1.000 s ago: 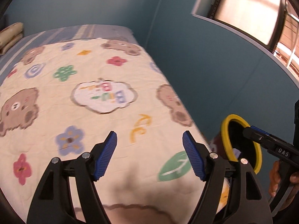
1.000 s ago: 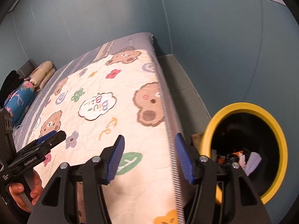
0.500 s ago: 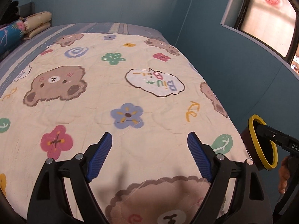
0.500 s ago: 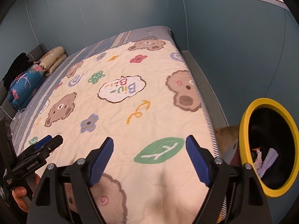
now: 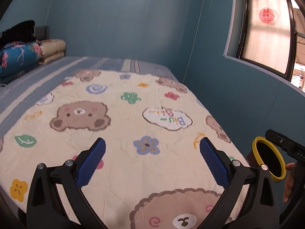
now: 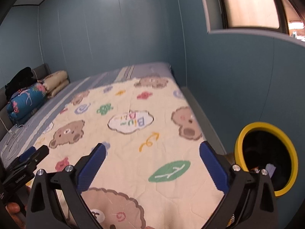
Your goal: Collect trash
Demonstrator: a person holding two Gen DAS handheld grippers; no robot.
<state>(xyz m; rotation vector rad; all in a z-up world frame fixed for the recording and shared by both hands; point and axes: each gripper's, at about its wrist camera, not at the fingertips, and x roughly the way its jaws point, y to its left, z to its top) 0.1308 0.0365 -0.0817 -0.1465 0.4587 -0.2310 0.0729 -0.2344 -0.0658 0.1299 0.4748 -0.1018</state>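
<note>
A yellow-rimmed trash bin (image 6: 266, 158) stands on the floor at the right side of the bed, with scraps inside; it also shows in the left wrist view (image 5: 268, 160). My left gripper (image 5: 152, 162) is open and empty above the near end of the cream bear-print quilt (image 5: 118, 126). My right gripper (image 6: 152, 164) is open and empty above the quilt (image 6: 133, 133), left of the bin. No loose trash shows on the quilt.
Folded bedding and a blue floral pillow (image 5: 19, 57) lie at the head of the bed, also seen in the right wrist view (image 6: 26, 101). Blue walls (image 5: 133, 22) enclose the bed. A window (image 5: 270, 38) is at the right.
Both grippers have pulled back and tilted up from the bin side, so more of the bed and walls shows. Both stay open and empty.
</note>
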